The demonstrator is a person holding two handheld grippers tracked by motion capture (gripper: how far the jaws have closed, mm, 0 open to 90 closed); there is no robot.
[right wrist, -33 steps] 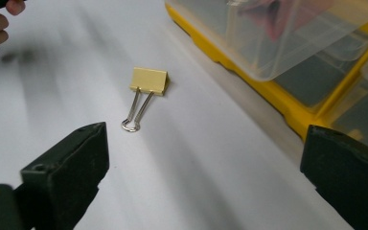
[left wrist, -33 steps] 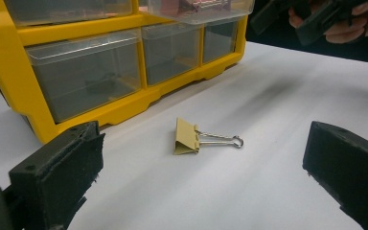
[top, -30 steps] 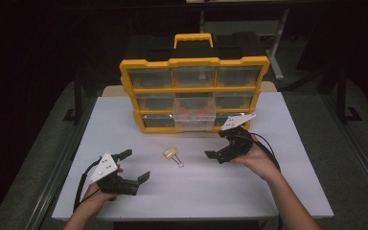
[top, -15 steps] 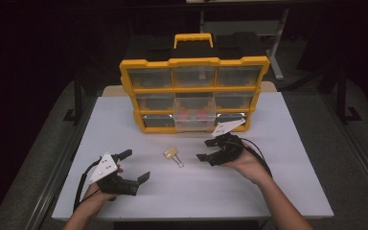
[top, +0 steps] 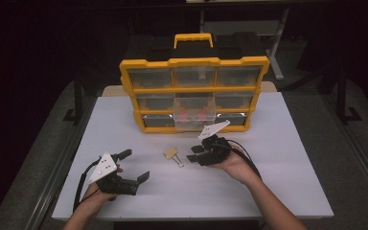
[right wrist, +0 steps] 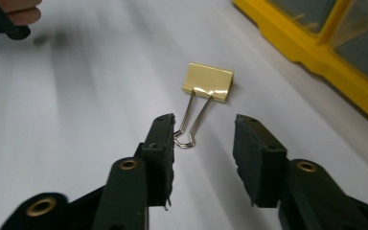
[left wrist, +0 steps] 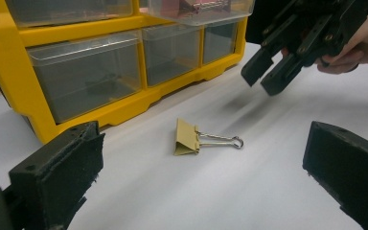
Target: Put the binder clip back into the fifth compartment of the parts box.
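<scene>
Just in front of the yellow drawer organizer [top: 194, 91], a gold binder clip [top: 171, 153] lies flat on the white surface [top: 278, 182], its wire handles [right wrist: 191, 120] pointing away from the organizer. The right claw [top: 194, 153] sits just beside the clip on the side away from the left claw; its jaws have just been closing and now stand partly apart, one jaw next to the tips of the wire handles, gripping nothing. The left claw [top: 136, 165] rests on the surface farther from the organizer, well apart from the clip, jaws wide and empty. One middle drawer [top: 195, 106] of the organizer is pulled out.
</scene>
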